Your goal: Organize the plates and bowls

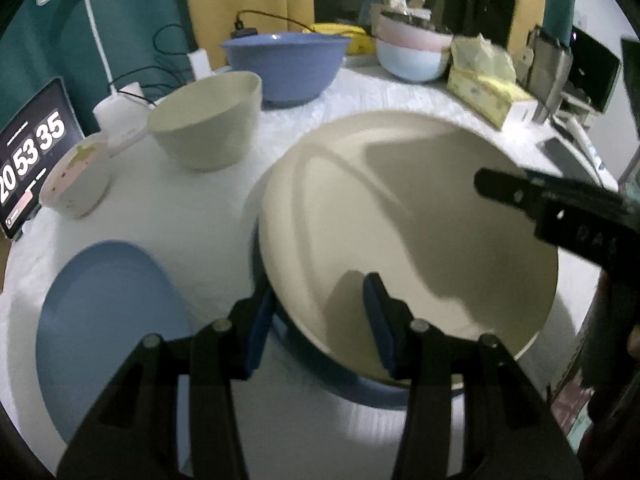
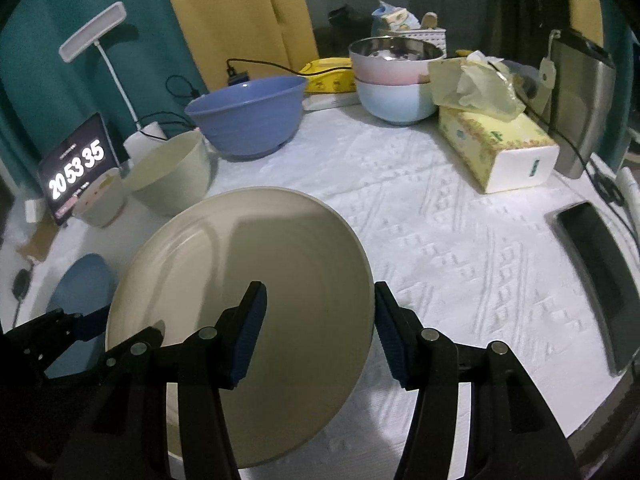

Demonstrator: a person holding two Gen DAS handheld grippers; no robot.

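Where stacked, pink bowl in pale-blue bowl.

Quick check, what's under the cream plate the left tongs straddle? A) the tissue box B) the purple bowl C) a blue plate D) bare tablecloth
C: in the left wrist view a dark blue rim shows beneath the cream plate at its near edge, by the left tongs.

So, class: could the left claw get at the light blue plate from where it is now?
Probably yes: the light blue plate lies bare beside the left claw. But that claw straddles the cream plate's rim, so it must let go first.
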